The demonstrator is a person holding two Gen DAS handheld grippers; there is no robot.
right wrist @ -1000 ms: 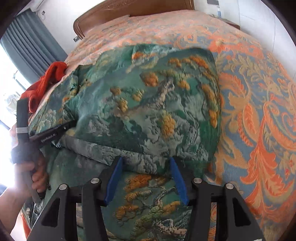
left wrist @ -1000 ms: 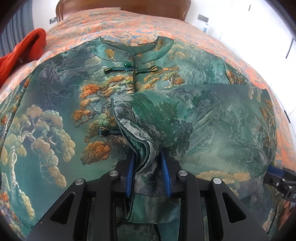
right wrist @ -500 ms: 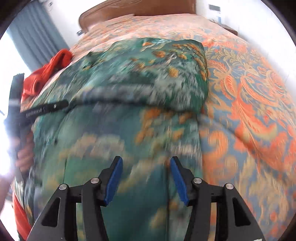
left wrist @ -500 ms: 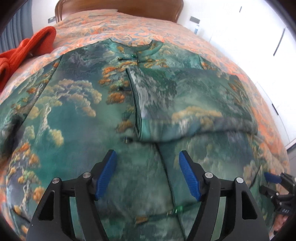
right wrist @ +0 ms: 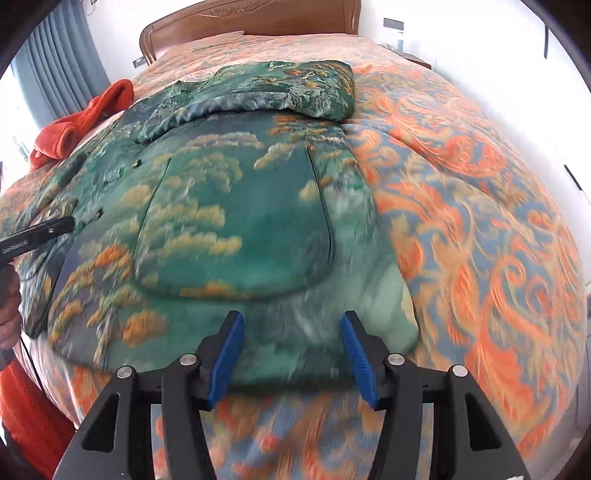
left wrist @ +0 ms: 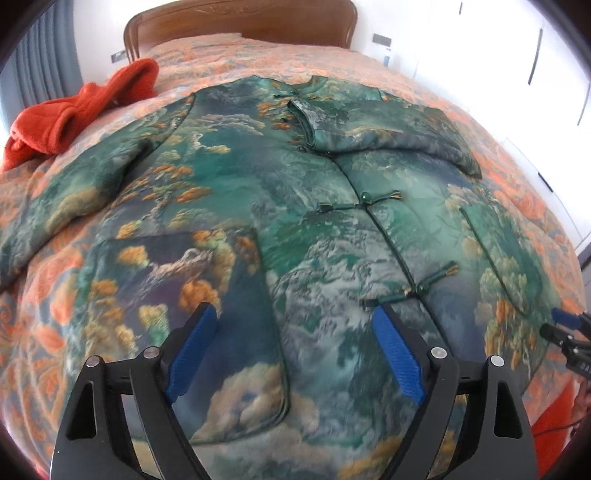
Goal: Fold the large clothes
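Item: green landscape-print jacket (left wrist: 303,236), padded, with frog-knot closures down the front (left wrist: 364,199). Location: spread face-up on the bed, over an orange and blue patterned bedspread (right wrist: 480,206), collar toward the wooden headboard (left wrist: 240,22). One sleeve (left wrist: 388,129) is folded across the chest, its cuff near the front opening; the other sleeve (left wrist: 74,184) lies stretched out to the side on the bedspread. Two rounded patch pockets show on the lower front, one (right wrist: 236,225) filling the middle of the right wrist view. The hem lies close to the near edge of the bed.

Item: left gripper (left wrist: 291,354). Blue pads (left wrist: 397,354) stand wide apart above the lower front of the jacket; its jaws have just been opening, and nothing is caught between them. No fabric is held.

Item: right gripper (right wrist: 291,354). Pads (right wrist: 227,358) stand moderately apart over the hem corner of the jacket, with cloth showing behind the gap but not pinched. It also appears at the right edge of the left wrist view (left wrist: 565,325).

Item: red knitted garment (left wrist: 74,114), bunched on the bedspread beyond the outstretched sleeve, apart from the jacket's collar.

Item: grey curtain (right wrist: 59,66), at the far left beside the headboard.

Item: person's hand (right wrist: 9,314), at the left edge of the right wrist view, gripping a handle.
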